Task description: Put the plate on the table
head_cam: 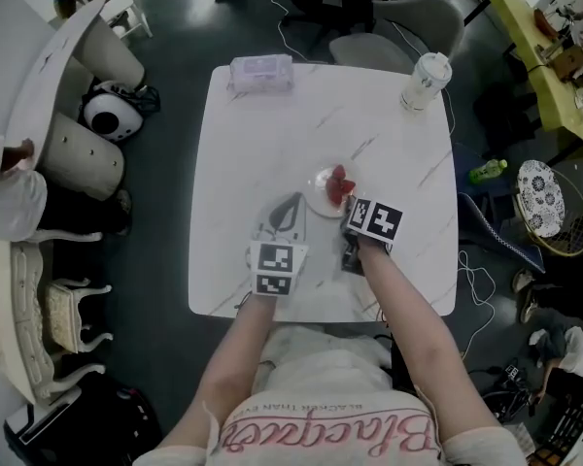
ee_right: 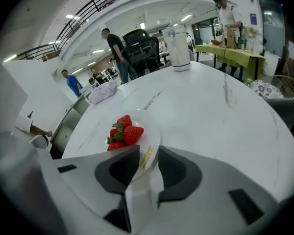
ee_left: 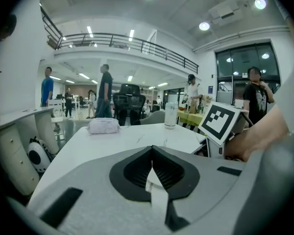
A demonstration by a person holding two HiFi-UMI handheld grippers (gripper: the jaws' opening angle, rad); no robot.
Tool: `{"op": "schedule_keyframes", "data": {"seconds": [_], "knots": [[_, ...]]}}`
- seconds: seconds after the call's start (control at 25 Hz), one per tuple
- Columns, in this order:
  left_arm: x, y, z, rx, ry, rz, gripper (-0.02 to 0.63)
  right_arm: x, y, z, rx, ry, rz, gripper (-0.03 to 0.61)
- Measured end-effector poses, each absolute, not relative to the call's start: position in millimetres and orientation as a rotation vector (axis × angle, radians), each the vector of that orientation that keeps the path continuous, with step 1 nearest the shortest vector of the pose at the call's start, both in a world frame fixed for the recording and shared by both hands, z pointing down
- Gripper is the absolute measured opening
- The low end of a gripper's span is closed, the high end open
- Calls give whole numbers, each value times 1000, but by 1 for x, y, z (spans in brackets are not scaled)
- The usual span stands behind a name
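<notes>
- right gripper (ee_right: pixel 146 153) clamped on the near rim of the plate (ee_right: pixel 148 131); plate with strawberries (ee_right: pixel 123 131) at mid-frame over the table (head_cam: pixel 272 134)
- left gripper (ee_left: pixel 152 163) just lower left of the plate; jaws together, nothing between them

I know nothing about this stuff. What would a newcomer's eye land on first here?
Bright red strawberries on a small white plate, near the middle of the white marble table, catch the eye first. The plate's near rim sits between the jaws of the right gripper, while the left gripper beside it is shut and empty. A lidded cup stands at the table's far right corner.
</notes>
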State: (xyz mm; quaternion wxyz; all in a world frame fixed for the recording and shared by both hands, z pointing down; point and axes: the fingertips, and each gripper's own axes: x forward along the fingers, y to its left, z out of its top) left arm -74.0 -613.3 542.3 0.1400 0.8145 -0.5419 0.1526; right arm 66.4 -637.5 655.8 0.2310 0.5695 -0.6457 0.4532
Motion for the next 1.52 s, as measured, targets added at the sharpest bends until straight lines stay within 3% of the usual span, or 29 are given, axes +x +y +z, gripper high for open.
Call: {"op": "schedule_keyframes", "data": {"seconds": [0.28,0.48,1.04,1.28,1.52], "knots": [[-66,-604,531,2383,-1573,416,5,87,-633,627,1631,-1904,1285,100],[-54,-594,512,2395,-1570,372,5,83,-616,568,1513,-2173,1237,35],[-10,-541,398,2715,-1607,206,5,67,-528,399,1292,-2843,367,12],[-8,-509,373,2738,-1682,7,5,63,-502,374,1368,-2853,103,12],[1,-488,378,2753,-1675,9,5,55,-485,371,1365,-2840,-32,12]]}}
